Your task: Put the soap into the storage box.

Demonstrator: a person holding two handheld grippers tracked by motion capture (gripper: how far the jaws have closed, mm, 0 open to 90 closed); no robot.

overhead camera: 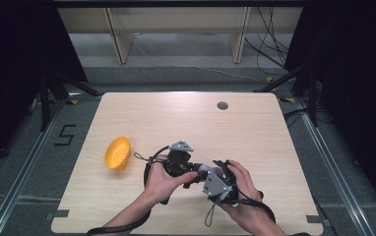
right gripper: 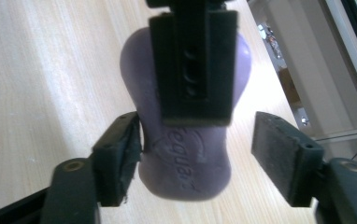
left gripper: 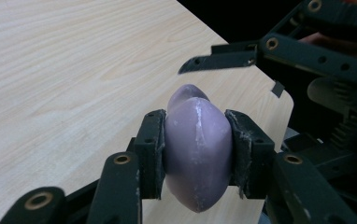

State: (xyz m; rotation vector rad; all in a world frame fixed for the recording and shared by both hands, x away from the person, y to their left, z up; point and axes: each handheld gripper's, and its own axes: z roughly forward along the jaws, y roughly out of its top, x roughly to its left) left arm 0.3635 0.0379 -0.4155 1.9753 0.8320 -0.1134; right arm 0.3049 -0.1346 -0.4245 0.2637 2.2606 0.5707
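From my station I read this as a hand-over of the purple soap bar (left gripper: pixel 198 156) caught midway, above the near middle of the desk (overhead camera: pixel 186 115). Furthest left, the yellow bowl (overhead camera: pixel 117 153) lies tipped on its side, untouched, and I guess the soap may end up there. Next, my left gripper (left gripper: pixel 196 158) has both pads squeezed on the bar's flanks, so that half looks done. The bar's long axis runs between the two grippers, its narrower end pointing away from the left one toward the right. On the right, my right gripper (right gripper: pixel 200 156) stands wide around the bar's other end: one pad is touching or just beside the soap, the other clearly apart. What I judge left is backing it away.
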